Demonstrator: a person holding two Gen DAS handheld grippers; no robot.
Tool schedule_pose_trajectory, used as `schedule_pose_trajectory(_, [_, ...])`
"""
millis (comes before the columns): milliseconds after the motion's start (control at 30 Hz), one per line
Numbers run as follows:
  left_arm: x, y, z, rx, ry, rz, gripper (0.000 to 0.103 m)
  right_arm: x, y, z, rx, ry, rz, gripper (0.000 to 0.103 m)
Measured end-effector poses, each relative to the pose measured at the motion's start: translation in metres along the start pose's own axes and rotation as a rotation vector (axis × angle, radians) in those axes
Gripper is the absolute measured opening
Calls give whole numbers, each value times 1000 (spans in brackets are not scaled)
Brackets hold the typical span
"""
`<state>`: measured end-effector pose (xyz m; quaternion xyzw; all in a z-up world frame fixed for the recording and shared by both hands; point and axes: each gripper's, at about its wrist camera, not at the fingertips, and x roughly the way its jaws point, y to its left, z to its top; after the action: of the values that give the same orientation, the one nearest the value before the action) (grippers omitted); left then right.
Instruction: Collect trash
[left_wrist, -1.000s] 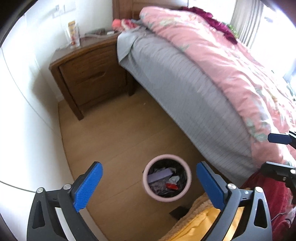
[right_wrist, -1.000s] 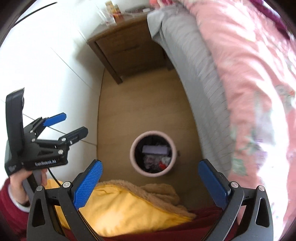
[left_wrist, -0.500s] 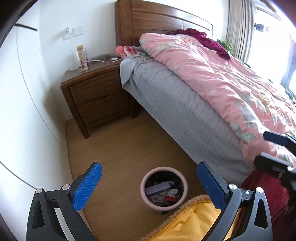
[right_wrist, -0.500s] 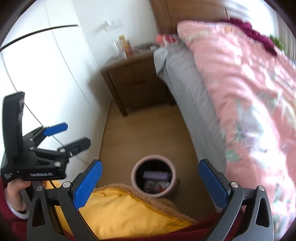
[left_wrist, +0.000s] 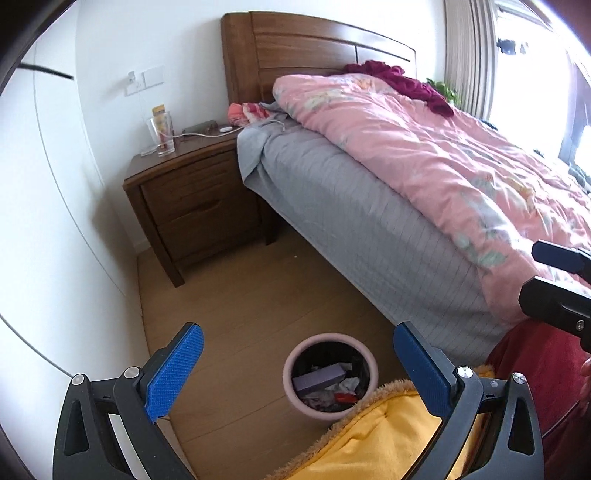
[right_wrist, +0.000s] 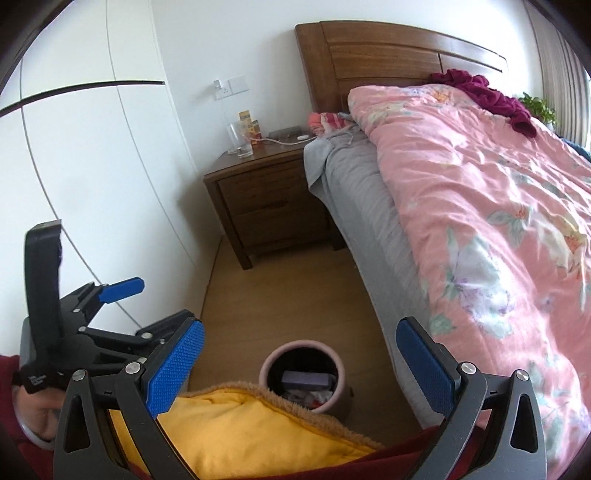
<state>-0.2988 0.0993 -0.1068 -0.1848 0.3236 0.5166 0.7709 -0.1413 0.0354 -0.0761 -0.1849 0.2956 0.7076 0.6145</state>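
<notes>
Already binned: rubbish in pink bin (left_wrist: 330, 373), below and between left claw (left_wrist: 297, 363) pads.
Claws: left and right claw (right_wrist: 301, 365) both spread, empty.
Remaining: nothing loose noted on floor (left_wrist: 258, 314) ahead.

Pink round trash bin (left_wrist: 330, 374), upright on the wood floor, open top, dark liner. Contents: flat purple box (left_wrist: 318, 377) lying tilted on top, white crumpled scraps, a small red piece (left_wrist: 344, 397). Sits below and between the spread jaws in both wrist views, near edge hidden by yellow fabric.
</notes>
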Motion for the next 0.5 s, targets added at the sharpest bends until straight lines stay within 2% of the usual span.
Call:
schedule_pose_trajectory(100, [-1,-2,-2,14,5,5,103,-1,1,-2,0,0,-2,103])
schedule_pose_trajectory(233, [1,-5,-6,32,26,54,103,0,-1,-1,12,6,8,103])
schedule_pose_trajectory(500, [2,-2,-7,25,31,68,103,10,4,5,-19,37,47,103])
